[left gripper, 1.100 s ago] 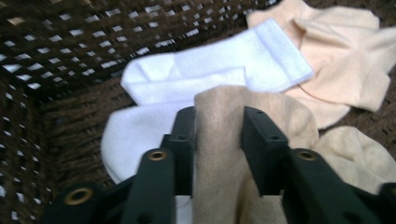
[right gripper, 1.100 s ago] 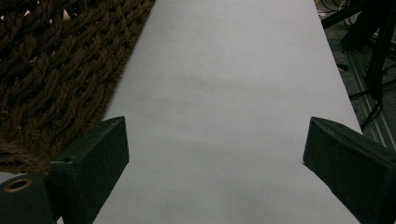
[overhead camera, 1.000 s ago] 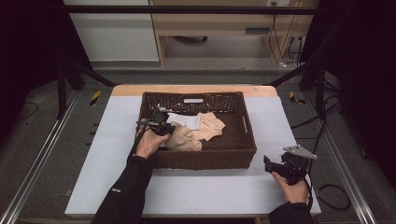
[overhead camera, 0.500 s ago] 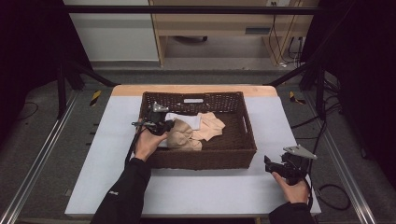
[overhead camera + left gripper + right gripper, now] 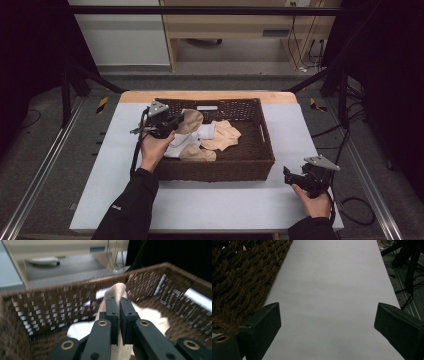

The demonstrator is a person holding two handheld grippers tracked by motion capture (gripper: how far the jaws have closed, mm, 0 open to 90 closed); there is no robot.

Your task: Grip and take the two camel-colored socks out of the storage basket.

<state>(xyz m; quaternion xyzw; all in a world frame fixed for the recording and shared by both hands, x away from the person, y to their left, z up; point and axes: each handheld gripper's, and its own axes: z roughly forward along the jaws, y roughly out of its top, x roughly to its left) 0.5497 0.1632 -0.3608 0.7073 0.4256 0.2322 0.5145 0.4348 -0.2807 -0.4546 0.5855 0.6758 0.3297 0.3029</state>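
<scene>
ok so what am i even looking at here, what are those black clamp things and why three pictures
A person sits at a table with a hand-held two-jaw gripper in each hand; no robot arm is involved. The high view looks down from above. The other two pictures come from cameras riding on each gripper, looking along its black jaws. On the table stands a brown wicker basket holding beige and white socks. The left gripper is shut on a beige sock, holding it over the basket. The right gripper rests open above the bare table, beside the basket, holding nothing.

Dim room, lit tabletop, dark edges, soft motion blur in left gripper view
</scene>
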